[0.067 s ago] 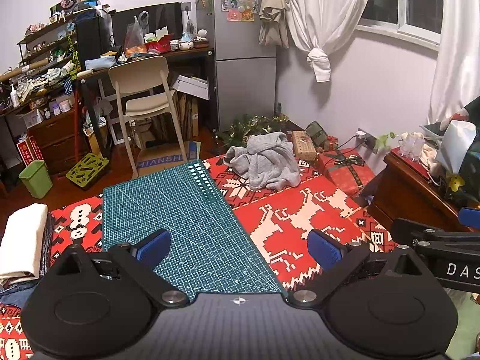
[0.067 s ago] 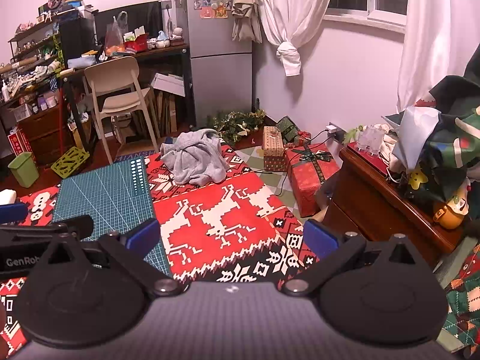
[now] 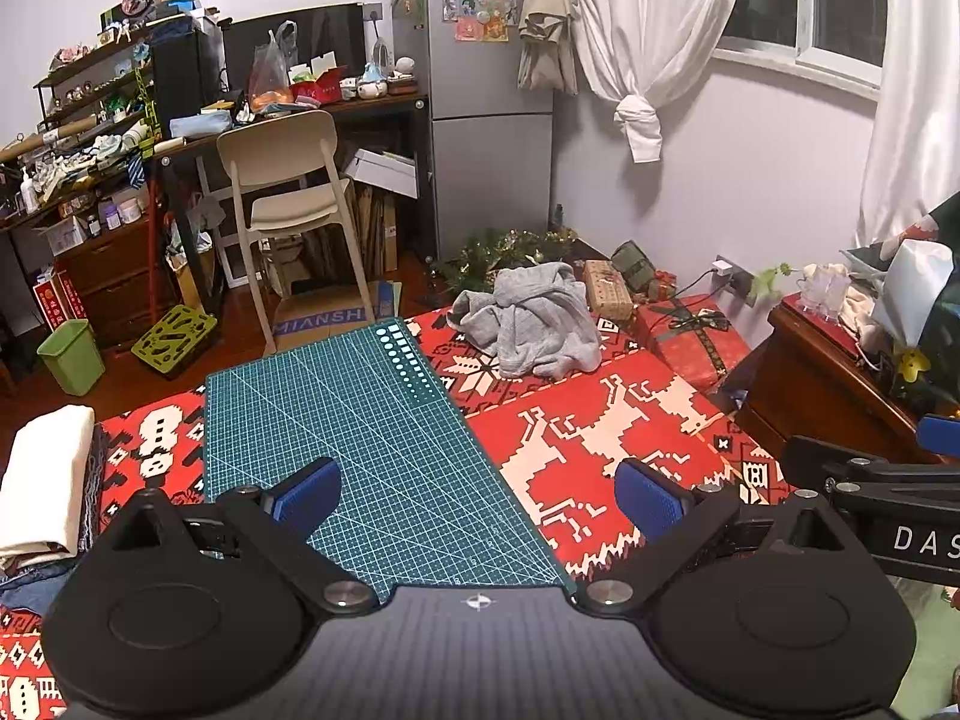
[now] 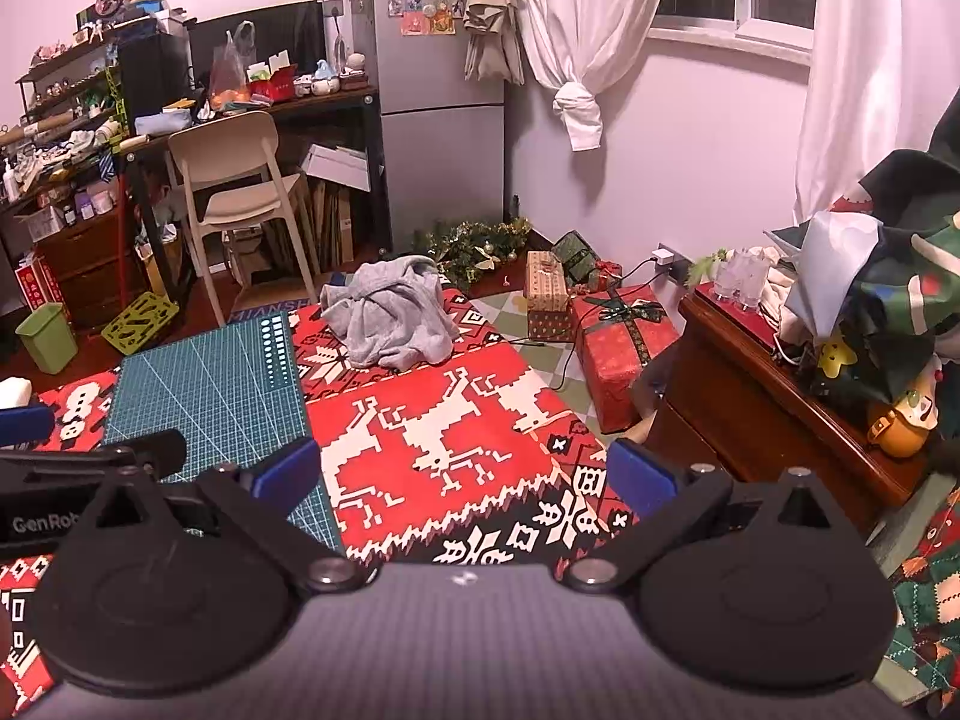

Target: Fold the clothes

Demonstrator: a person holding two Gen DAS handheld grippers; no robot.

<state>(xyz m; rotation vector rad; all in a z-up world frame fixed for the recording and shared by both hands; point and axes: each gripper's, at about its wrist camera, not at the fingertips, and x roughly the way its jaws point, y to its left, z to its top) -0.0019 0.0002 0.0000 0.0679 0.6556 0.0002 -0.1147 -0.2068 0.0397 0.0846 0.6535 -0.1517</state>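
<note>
A crumpled grey garment point(image 3: 531, 321) point(image 4: 390, 312) lies in a heap at the far end of the red reindeer-patterned cloth point(image 3: 600, 438) point(image 4: 432, 438). A green cutting mat point(image 3: 348, 420) point(image 4: 210, 390) covers the cloth's left part. My left gripper point(image 3: 479, 495) hangs open above the mat's near edge, nothing between its blue pads. My right gripper point(image 4: 461, 474) hangs open above the near part of the red cloth, also holding nothing. Both are well short of the grey garment. A folded stack of clothes with a white piece on top point(image 3: 45, 480) rests at the left edge.
A dark wooden cabinet point(image 4: 768, 408) piled with things stands at the right. Wrapped gift boxes point(image 4: 618, 336) and a green garland point(image 4: 474, 246) lie past the cloth. A cream chair point(image 3: 288, 192), cluttered desk, fridge point(image 3: 480, 120) and green bin point(image 3: 69, 354) stand behind.
</note>
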